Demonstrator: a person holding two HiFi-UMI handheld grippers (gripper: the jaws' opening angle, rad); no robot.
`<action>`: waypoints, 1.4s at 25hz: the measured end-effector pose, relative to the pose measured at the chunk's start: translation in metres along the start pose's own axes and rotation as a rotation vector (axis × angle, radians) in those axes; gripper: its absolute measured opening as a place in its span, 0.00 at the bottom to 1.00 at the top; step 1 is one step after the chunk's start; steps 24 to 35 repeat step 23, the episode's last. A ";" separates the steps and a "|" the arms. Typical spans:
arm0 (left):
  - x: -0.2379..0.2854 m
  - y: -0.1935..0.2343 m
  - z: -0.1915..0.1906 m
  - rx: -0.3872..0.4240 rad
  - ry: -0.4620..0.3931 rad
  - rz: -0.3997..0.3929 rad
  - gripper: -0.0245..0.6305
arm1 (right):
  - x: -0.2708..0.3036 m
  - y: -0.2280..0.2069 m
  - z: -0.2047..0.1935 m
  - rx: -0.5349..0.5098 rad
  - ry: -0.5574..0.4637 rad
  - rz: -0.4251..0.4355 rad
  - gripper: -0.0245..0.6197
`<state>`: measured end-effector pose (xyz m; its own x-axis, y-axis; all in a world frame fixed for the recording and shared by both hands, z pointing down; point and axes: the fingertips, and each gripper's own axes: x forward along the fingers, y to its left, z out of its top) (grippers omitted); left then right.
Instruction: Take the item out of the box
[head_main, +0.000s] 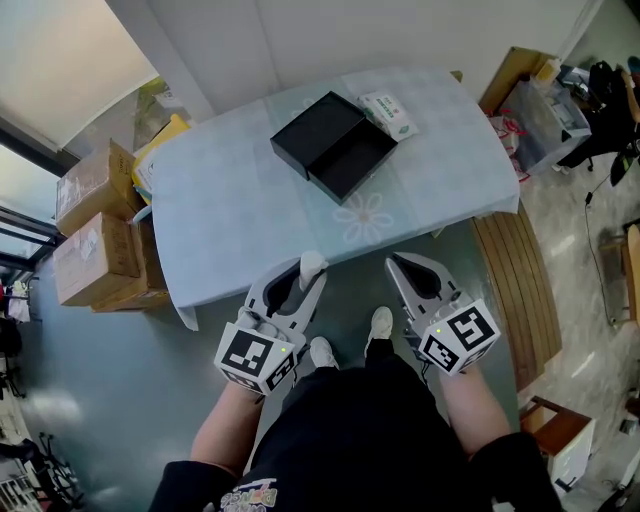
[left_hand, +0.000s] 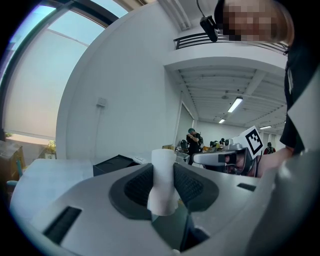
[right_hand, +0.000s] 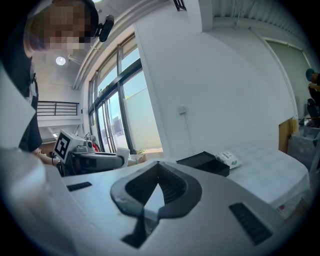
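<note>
An open black box (head_main: 352, 160) lies on the pale blue table (head_main: 230, 220), its lid (head_main: 315, 130) beside it on the left. A white and green packet (head_main: 389, 113) rests by the box's far right corner. My left gripper (head_main: 310, 272) hangs in front of the table's near edge, shut on a small white cylindrical item (head_main: 313, 264). In the left gripper view the white item (left_hand: 163, 185) stands upright between the dark pads. My right gripper (head_main: 392, 262) is beside it, shut with nothing in it; its jaws (right_hand: 159, 167) meet tip to tip.
Cardboard boxes (head_main: 95, 235) are stacked on the floor left of the table. A wooden panel (head_main: 515, 290) lies on the floor at the right, and a clear plastic bin (head_main: 545, 120) stands beyond it. The person's shoes (head_main: 380, 322) are under the grippers.
</note>
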<state>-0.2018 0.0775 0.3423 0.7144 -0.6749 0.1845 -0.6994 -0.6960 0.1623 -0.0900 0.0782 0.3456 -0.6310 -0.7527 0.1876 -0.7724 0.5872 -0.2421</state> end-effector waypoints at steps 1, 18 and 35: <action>0.000 -0.002 0.001 0.003 -0.001 -0.003 0.23 | -0.002 0.000 0.001 0.000 -0.003 -0.002 0.05; 0.013 -0.004 0.007 0.013 -0.004 -0.009 0.23 | -0.007 -0.013 0.003 0.006 -0.011 -0.019 0.05; 0.019 -0.004 0.010 0.013 0.006 -0.004 0.23 | -0.006 -0.018 0.005 0.007 -0.010 -0.018 0.05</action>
